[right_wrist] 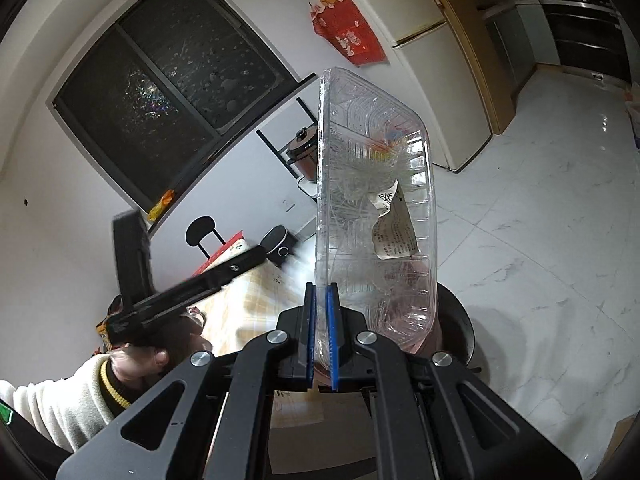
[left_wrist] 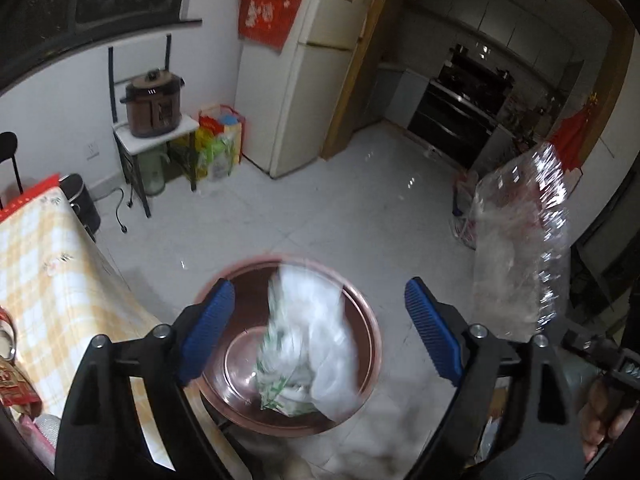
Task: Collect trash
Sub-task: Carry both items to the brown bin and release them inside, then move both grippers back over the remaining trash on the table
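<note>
Item: clear plastic tray (right_wrist: 372,200), held upright by one rim in your right gripper (right_wrist: 322,336), whose blue pads are closed tight on that thin edge; a torn paper label (right_wrist: 394,226) clings to its wall. Item: your left gripper (left_wrist: 320,332), fingers spread wide with nothing between them, poised over the reddish bin (left_wrist: 360,308). Item: white plastic bag with green print (left_wrist: 308,336), blurred and either dropping into or already lying in the bin; the smear leaves that open. Location: the bin stands on the pale tiled floor (left_wrist: 360,200) just beside the table with the yellow checked cloth (left_wrist: 52,264); the tray shows at the right of the left view, near the bin but not over its mouth. Hazards: your hold is on a narrow flexible lip, so a quick swing could let the tray twist or slip free and land on the tiles. Released from where it now hangs, it would likely miss the opening. Its long side may also catch the bin rim and tip out, and the loose bag could billow back over the edge if you knock it.
</note>
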{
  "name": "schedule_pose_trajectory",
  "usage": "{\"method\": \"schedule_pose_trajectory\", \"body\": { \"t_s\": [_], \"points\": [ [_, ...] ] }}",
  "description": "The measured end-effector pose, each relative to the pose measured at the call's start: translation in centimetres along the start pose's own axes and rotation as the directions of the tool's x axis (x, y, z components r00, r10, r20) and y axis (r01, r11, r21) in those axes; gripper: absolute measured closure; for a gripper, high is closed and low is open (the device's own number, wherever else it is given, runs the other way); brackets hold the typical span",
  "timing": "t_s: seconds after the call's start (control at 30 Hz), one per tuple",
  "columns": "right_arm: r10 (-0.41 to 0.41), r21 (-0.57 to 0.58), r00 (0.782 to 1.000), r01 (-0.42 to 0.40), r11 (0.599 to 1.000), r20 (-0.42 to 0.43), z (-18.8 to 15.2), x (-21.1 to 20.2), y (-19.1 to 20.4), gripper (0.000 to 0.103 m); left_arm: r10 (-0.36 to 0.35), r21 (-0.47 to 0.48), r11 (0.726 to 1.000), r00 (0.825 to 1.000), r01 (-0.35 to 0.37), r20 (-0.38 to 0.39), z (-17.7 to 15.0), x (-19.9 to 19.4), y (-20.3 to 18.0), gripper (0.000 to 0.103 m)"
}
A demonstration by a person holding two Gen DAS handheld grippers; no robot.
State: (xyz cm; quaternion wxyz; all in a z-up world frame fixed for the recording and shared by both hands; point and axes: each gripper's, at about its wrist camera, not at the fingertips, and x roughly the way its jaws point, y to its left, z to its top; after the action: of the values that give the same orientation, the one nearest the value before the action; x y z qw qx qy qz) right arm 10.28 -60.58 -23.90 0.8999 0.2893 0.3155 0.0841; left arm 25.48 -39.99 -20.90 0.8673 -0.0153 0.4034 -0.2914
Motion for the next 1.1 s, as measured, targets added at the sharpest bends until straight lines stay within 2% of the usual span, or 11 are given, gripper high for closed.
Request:
{"method": "schedule_pose_trajectory", "body": {
  "t_s": [0.07, 0.23, 0.4, 0.53, 0.63, 0.7, 0.83, 0.93, 1.0, 1.1],
  "points": [
    [0.011, 0.000, 1.000, -0.011, 1.000, -0.009, 0.0, 0.4, -0.2, 0.096, 0.013, -0.015, 1.000, 1.000, -0.012, 0.028, 0.5, -1.5, 0.3, 0.008],
    [0.046, -0.018, 0.998, -0.047, 0.999, -0.041, 0.8, 1.9, 0.3, 0.096, 0.114, -0.047, 0.993, 0.987, -0.110, 0.114, 0.4, -6.4, 1.3, 0.006],
    [0.077, -0.045, 0.994, -0.081, 0.996, -0.078, 1.6, 3.9, 1.6, 0.096, 0.265, -0.115, 0.962, 0.947, -0.248, 0.182, -1.1, -12.1, 3.9, 0.006],
    [0.098, -0.077, 0.990, -0.106, 0.991, -0.105, 2.3, 5.5, 3.4, 0.096, 0.379, -0.207, 0.917, 0.906, -0.341, 0.189, -2.9, -15.7, 7.2, 0.006],
    [0.103, -0.099, 0.987, -0.116, 0.988, -0.125, 2.5, 6.7, 4.5, 0.096, 0.449, -0.293, 0.874, 0.875, -0.388, 0.179, -4.5, -18.5, 10.1, 0.006],
    [0.105, -0.110, 0.985, -0.120, 0.987, -0.134, 2.8, 7.2, 5.1, 0.096, 0.503, -0.346, 0.836, 0.847, -0.426, 0.172, -5.6, -20.5, 11.9, 0.006],
    [0.093, -0.142, 0.983, -0.116, 0.983, -0.155, 3.2, 8.6, 6.4, 0.096, 0.565, -0.417, 0.781, 0.809, -0.464, 0.159, -7.4, -23.4, 13.9, 0.006],
    [0.052, -0.183, 0.983, -0.085, 0.980, -0.178, 3.3, 9.5, 7.4, 0.087, 0.603, -0.458, 0.744, 0.784, -0.487, 0.146, -8.5, -25.0, 15.1, 0.006],
    [0.007, -0.200, 0.983, -0.044, 0.979, -0.183, 3.4, 10.0, 7.9, 0.048, 0.616, -0.487, 0.724, 0.775, -0.488, 0.139, -9.0, -25.8, 15.6, 0.006],
    [-0.011, -0.208, 0.986, -0.024, 0.978, -0.167, 3.7, 10.1, 8.6, 0.037, 0.625, -0.514, 0.710, 0.767, -0.480, 0.147, -9.7, -26.9, 15.7, 0.006]
  ]
}}
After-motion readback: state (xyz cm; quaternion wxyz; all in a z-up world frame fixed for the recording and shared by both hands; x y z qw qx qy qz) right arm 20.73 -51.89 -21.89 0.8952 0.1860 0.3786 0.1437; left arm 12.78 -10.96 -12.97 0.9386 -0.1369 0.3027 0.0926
